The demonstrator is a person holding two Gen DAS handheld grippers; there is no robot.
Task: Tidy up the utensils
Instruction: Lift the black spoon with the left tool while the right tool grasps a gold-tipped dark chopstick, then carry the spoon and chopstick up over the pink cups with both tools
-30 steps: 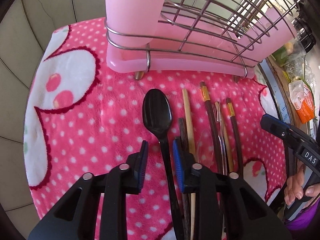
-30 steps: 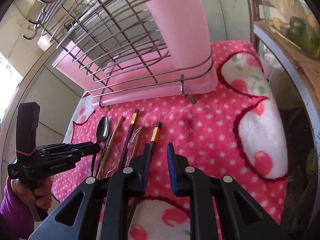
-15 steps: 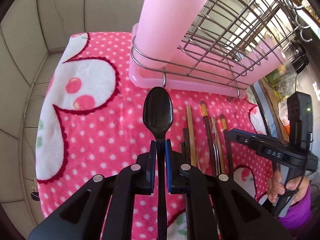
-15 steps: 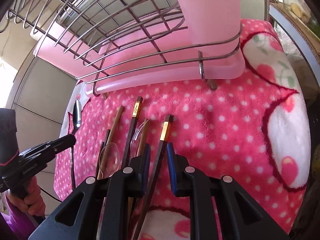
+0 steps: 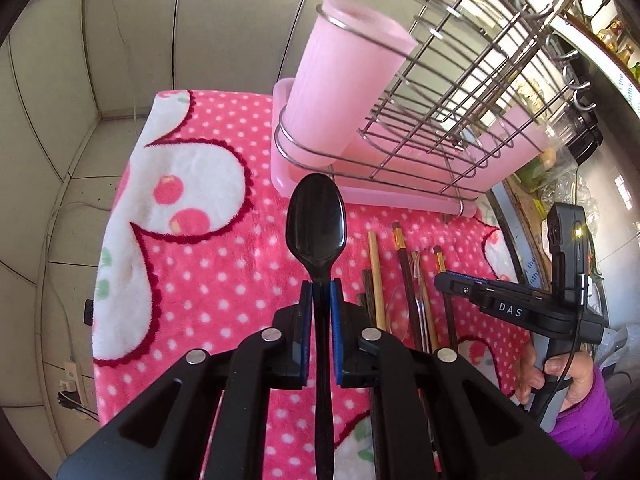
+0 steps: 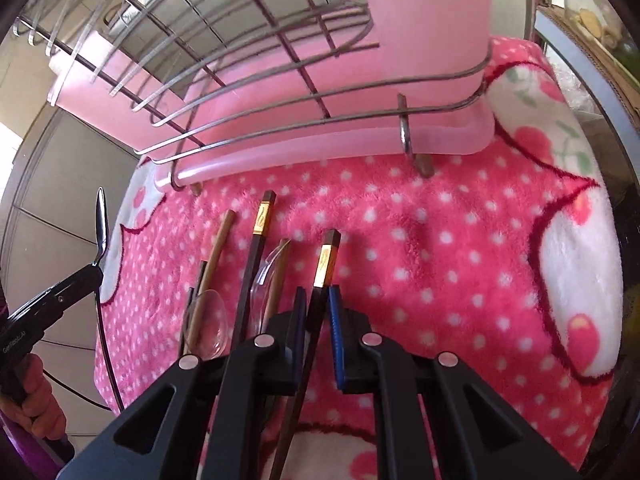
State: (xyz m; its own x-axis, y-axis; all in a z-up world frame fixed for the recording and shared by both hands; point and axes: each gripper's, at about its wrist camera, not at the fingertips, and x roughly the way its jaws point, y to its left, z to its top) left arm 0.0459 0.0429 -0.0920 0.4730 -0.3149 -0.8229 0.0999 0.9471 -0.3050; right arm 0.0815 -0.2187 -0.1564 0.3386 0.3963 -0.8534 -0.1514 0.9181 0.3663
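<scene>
My left gripper (image 5: pixel 320 300) is shut on a black spoon (image 5: pixel 316 216), lifted above the pink dotted towel (image 5: pixel 224 264), bowl pointing toward the pink cup (image 5: pixel 344 88) in the wire rack (image 5: pixel 460 120). The spoon also shows edge-on in the right wrist view (image 6: pixel 102 224). My right gripper (image 6: pixel 318 304) straddles a dark gold-banded chopstick (image 6: pixel 326 260) lying on the towel, with a gap beside the right pad. Other chopsticks (image 6: pixel 258 236) and clear plastic spoons (image 6: pixel 208 320) lie to its left.
The rack stands on a pink drip tray (image 6: pixel 320 148) at the towel's far edge. Tiled wall lies left. A counter edge with bags and jars (image 5: pixel 560 168) is at the right.
My left gripper closed on the black spoon and lifted it off the towel toward the pink cup. My right gripper moved down over the gold-banded chopstick and its jaws narrowed.
</scene>
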